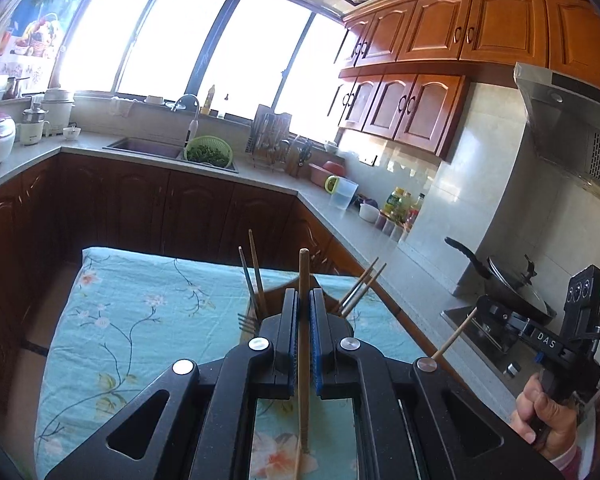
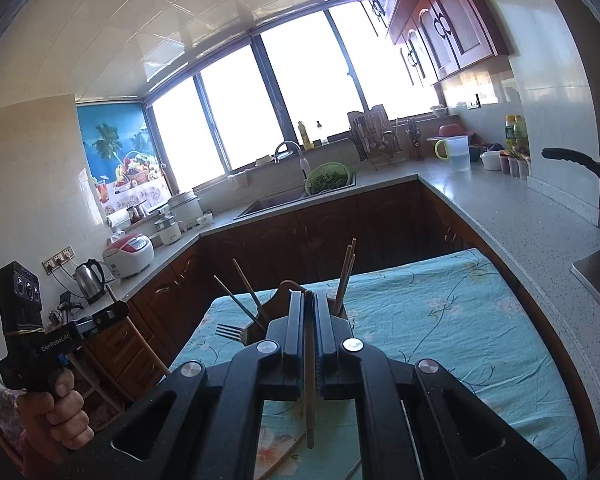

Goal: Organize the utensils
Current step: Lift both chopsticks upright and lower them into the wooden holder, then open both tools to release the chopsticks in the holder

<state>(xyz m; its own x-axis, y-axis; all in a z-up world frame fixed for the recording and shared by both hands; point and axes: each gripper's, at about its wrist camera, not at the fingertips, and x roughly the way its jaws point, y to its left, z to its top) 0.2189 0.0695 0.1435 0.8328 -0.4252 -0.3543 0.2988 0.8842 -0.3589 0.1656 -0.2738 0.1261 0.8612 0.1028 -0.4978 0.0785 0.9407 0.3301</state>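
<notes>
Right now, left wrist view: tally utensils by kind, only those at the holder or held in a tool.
Standing chopsticks, in holder: 4
Held chopsticks, one each in left tool and right tool: 2
Fork: 1
Total: 7

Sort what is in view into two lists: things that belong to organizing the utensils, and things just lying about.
Job:
left hand-held gripper, shut on a chopstick
right hand-held gripper, shut on another chopstick
wooden holder with chopsticks
fork

Lying about:
green colander
rice cooker
kettle
frying pan
</notes>
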